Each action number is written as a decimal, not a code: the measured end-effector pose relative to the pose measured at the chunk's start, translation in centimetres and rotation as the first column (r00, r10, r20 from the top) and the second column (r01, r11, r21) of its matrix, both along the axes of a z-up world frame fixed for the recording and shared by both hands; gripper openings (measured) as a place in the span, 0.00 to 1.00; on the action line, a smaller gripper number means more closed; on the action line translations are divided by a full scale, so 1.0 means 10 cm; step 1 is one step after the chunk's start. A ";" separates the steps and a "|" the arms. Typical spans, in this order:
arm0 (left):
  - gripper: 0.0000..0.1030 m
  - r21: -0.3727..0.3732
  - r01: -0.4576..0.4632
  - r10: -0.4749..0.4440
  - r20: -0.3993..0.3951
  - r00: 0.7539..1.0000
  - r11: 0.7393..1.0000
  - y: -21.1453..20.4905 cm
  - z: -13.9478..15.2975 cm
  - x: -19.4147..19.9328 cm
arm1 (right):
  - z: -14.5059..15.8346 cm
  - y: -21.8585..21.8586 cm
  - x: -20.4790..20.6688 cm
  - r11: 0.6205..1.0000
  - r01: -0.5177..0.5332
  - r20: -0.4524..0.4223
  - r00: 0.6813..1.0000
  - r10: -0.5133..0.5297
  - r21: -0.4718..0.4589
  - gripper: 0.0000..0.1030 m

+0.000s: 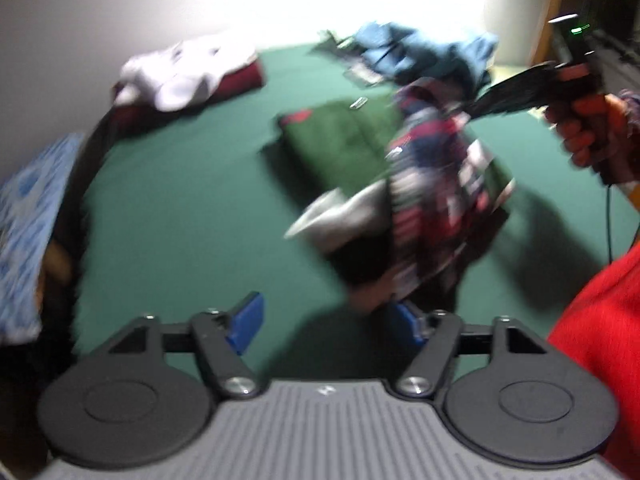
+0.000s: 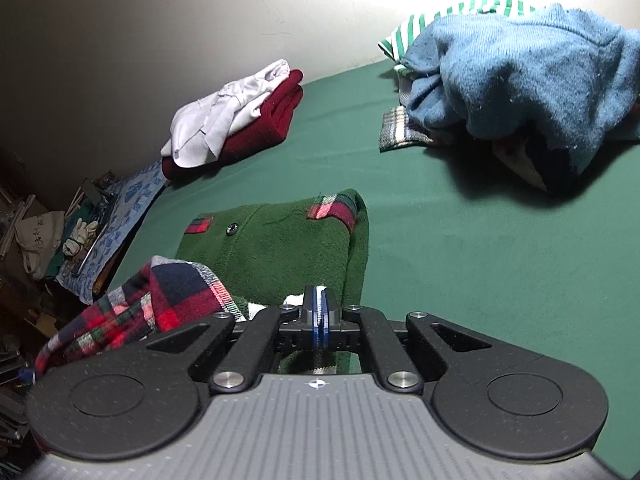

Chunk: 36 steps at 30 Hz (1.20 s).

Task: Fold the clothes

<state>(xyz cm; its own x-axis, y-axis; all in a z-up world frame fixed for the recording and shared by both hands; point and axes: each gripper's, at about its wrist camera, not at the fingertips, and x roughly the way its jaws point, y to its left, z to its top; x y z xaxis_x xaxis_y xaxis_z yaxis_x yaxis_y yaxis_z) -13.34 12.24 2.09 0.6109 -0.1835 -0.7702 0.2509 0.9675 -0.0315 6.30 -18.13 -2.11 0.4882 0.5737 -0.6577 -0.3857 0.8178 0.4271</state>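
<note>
My right hand-held gripper [image 2: 320,316] was pinched tight on an edge of the plaid shirt [image 1: 436,184], blue pads pressed together with a sliver of pale cloth between them. I judged the grip was there to hoist the shirt so it could hang and straighten. In the left wrist view it dangled in the air from that gripper, over the folded green cardigan [image 2: 280,240], which lay flat on the green surface [image 2: 480,260].

My left hand-held gripper [image 1: 326,322] stood wide apart, nothing between its pads, low and just under the shirt's hanging hem. That view was blurred, so I could not tell whether the right pad touched the cloth.

Right hand [image 1: 592,128] was raised high at the far right, wrapped round the handle, its gripper pointing inward and down.

A white garment on a folded maroon one [image 2: 240,120] sat stacked near the wall, likely the done pile. A loose heap topped by a blue sweater [image 2: 520,68] lay well apart, at the far right.
</note>
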 end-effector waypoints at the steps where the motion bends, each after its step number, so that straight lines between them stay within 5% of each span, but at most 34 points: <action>1: 0.80 -0.018 0.020 -0.020 0.003 1.000 1.000 -0.06 -0.05 0.08 | 0.00 0.01 0.00 1.000 -0.001 0.001 1.000 0.001 -0.005 0.02; 3: 0.78 -0.050 0.012 -0.013 -0.016 1.000 0.999 -0.09 -0.15 0.26 | 0.00 0.02 0.01 1.000 -0.002 0.002 1.000 0.002 -0.015 0.02; 6: 0.58 -0.092 -0.029 0.025 -0.052 0.998 0.995 -0.08 -0.30 0.50 | 0.01 -0.02 -0.01 1.000 0.008 0.004 1.000 -0.008 -0.011 0.06; 8: 0.57 -0.128 -0.051 0.044 -0.059 0.997 0.990 -0.01 -0.33 0.53 | 0.04 -0.10 -0.05 0.999 0.038 0.017 0.999 -0.038 0.011 0.17; 9: 0.57 -0.147 -0.062 0.054 -0.064 0.997 0.987 0.02 -0.34 0.55 | 0.05 -0.15 -0.07 0.998 0.052 0.026 0.998 -0.053 0.023 0.32; 10: 0.60 -0.164 -0.073 0.063 -0.068 0.996 0.984 0.06 -0.36 0.57 | 0.06 -0.21 -0.10 0.997 0.065 0.036 0.997 -0.067 0.034 0.42; 19: 0.87 -0.300 -0.169 0.141 -0.114 0.984 0.939 0.35 -0.54 0.72 | -0.08 0.07 -0.26 0.991 -0.076 0.094 0.992 0.086 -0.108 0.49; 23: 0.89 -0.340 -0.190 0.157 -0.122 0.980 0.921 0.38 -0.64 0.80 | -0.17 0.19 -0.23 0.988 -0.078 0.112 0.989 0.093 -0.135 0.55; 26: 0.78 -0.370 -0.189 0.157 -0.116 0.981 0.910 0.34 -0.65 0.85 | -0.14 0.23 -0.25 0.987 -0.070 0.136 0.987 0.089 -0.143 0.49; 30: 0.54 -0.376 -0.201 0.177 -0.099 0.979 0.904 0.22 -0.58 0.86 | -0.07 0.27 -0.35 0.982 -0.076 0.189 0.976 0.108 -0.172 0.21; 33: 0.34 -0.356 -0.205 0.197 -0.061 0.979 0.912 0.16 -0.45 0.81 | -0.01 0.26 -0.45 0.980 -0.068 0.225 0.968 0.110 -0.186 0.18; 36: 0.24 -0.365 -0.189 0.197 -0.016 0.980 0.912 0.15 -0.24 0.74 | 0.03 0.21 -0.53 0.982 -0.052 0.232 0.968 0.094 -0.180 0.18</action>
